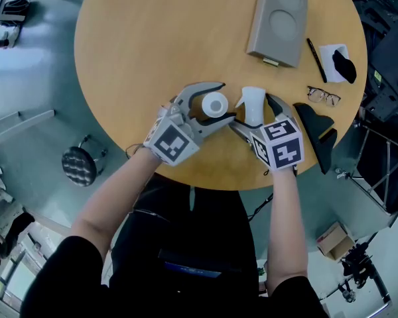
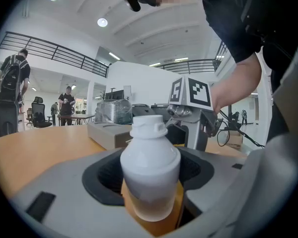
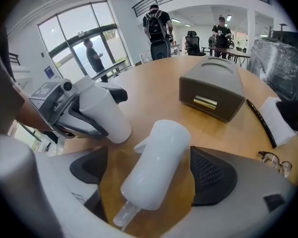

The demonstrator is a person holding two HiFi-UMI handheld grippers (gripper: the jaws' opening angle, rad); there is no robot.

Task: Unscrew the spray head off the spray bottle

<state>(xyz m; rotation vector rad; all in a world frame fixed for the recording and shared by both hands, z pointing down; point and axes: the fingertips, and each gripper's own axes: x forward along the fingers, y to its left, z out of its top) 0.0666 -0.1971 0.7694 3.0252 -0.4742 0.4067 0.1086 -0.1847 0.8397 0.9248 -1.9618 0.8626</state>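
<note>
The white spray bottle (image 1: 214, 103) stands upright on the round wooden table (image 1: 152, 38), its threaded neck bare. My left gripper (image 1: 227, 102) is shut on its body; in the left gripper view the bottle (image 2: 150, 167) fills the gap between both black pads. The detached white spray head (image 1: 252, 103) rests tilted on the table just right of the bottle, with its dip tube end toward me. My right gripper (image 1: 253, 116) stands open around it. In the right gripper view the spray head (image 3: 156, 170) lies between the wide-apart jaws, clear of the left pad.
A grey box (image 1: 278, 22) lies at the table's far right, with a black pen (image 1: 316, 59), a white cloth (image 1: 333, 53) and glasses (image 1: 324, 96) beside it. A black object (image 1: 318, 134) sits at the table's right edge. A stool (image 1: 79, 165) stands on the floor to the left.
</note>
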